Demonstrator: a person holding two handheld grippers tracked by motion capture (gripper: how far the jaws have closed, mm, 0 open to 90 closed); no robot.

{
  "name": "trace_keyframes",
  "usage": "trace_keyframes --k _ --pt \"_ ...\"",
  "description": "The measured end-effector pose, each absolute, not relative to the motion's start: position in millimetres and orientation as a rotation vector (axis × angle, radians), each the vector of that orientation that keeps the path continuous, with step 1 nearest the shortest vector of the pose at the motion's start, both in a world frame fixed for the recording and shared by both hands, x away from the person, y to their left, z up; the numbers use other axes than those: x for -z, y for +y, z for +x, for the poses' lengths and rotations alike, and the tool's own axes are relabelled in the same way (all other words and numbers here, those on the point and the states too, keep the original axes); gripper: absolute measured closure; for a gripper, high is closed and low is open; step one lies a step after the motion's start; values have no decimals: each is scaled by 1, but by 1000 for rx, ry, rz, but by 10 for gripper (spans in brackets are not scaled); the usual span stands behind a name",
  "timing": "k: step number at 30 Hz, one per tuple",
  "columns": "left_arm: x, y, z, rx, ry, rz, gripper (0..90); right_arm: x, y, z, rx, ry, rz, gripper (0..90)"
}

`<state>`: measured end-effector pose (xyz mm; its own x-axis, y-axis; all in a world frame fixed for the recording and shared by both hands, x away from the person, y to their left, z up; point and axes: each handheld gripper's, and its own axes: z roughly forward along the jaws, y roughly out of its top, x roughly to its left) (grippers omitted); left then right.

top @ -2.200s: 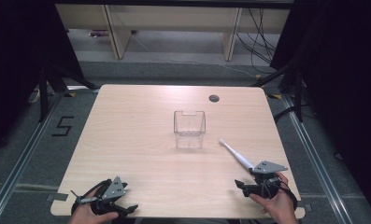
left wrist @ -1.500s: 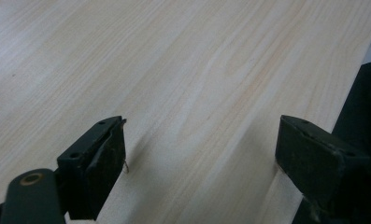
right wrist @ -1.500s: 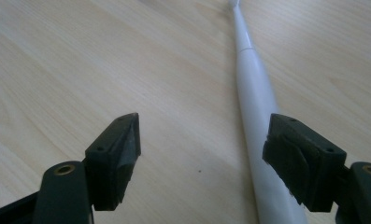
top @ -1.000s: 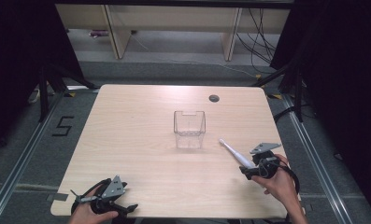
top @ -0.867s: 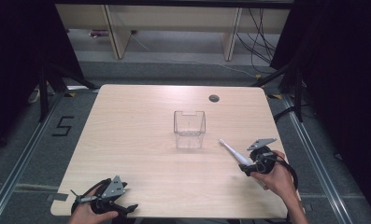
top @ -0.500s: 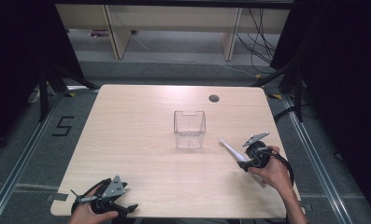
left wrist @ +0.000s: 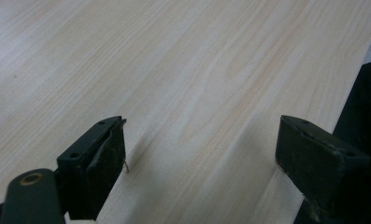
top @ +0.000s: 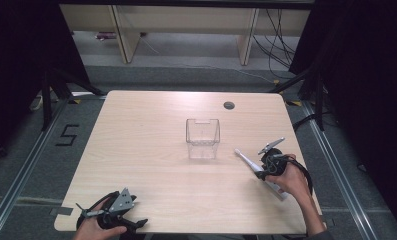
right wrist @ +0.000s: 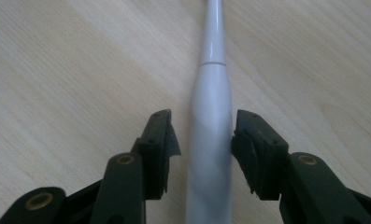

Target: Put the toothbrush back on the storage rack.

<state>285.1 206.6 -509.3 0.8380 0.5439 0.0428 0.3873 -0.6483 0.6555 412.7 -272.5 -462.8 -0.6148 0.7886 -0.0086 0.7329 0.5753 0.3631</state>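
Since the earlier frames the right hand has travelled up the table's right side and lowered its gripper over the white electric toothbrush, while the left hand has kept its place at the near-left corner. From the high view, the right gripper (top: 264,167) sits over the middle of the toothbrush (top: 247,161), which lies flat on the wooden table (top: 146,145), slanting from its head near the clear plastic container (top: 203,138) down toward the near-right edge; the container stands upright just left of the brush head, apart from it. The left gripper (top: 131,222) rests at the table's front edge in the person's hand. In the left gripper view, its two black jaws stand wide apart over bare wood grain, with nothing between them. In the right gripper view, the right gripper (right wrist: 204,140) straddles the thick white handle of the toothbrush (right wrist: 211,107), whose thin neck runs away toward the top; the jaws have just been closing, the right-hand pad (right wrist: 248,149) looks to meet the handle, and a narrow gap remains at the other pad, so the grasp is not yet clamped.
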Motion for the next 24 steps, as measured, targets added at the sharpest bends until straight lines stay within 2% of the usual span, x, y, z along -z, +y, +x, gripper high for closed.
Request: trace_keyframes --k 12,14,24 --pt "510 206 285 -307 671 2344 156 468 -265 425 -408 2722 1275 620" --pt "511 205 284 -305 688 2340 156 471 -268 430 -412 2732 1176 627" --pt "509 205 285 -319 670 2348 156 471 -266 435 -321 2790 1249 658"
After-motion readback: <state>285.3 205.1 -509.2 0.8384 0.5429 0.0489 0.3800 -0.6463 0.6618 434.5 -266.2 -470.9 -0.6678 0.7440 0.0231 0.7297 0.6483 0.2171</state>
